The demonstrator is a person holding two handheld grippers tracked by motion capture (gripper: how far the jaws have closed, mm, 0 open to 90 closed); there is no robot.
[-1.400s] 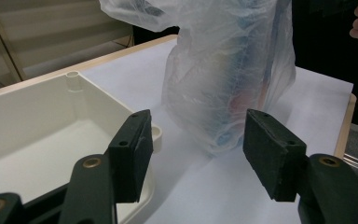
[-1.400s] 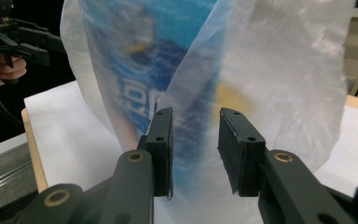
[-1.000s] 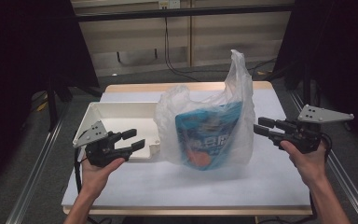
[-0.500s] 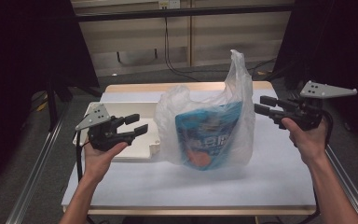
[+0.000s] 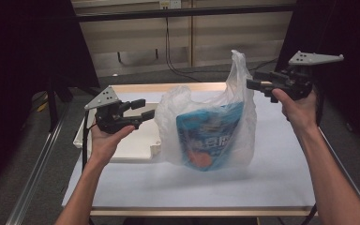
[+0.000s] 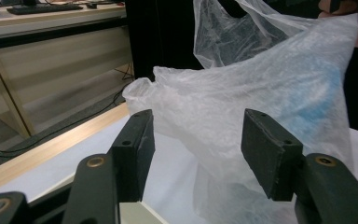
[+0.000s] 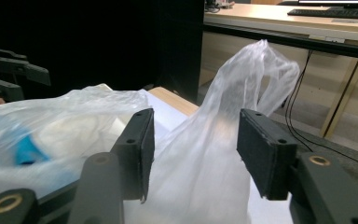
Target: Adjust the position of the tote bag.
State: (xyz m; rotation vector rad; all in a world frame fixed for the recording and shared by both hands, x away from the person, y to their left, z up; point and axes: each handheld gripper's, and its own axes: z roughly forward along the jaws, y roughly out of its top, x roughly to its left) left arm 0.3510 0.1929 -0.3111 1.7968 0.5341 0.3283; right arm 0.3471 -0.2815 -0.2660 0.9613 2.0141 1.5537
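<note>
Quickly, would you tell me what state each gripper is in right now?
Left gripper: open, holding nothing, beside the plastic bag.
Right gripper: open, jaws just been opening, nothing pinched, by the bag's raised handle.

The high view looks forward and down from above the person's side of the table [image 5: 272, 187]. Each gripper view rides close behind its own jaws, facing inward from opposite sides, near level. All three share the clear plastic bag [image 5: 206, 126] [image 6: 270, 88] [image 7: 223, 116].
</note>
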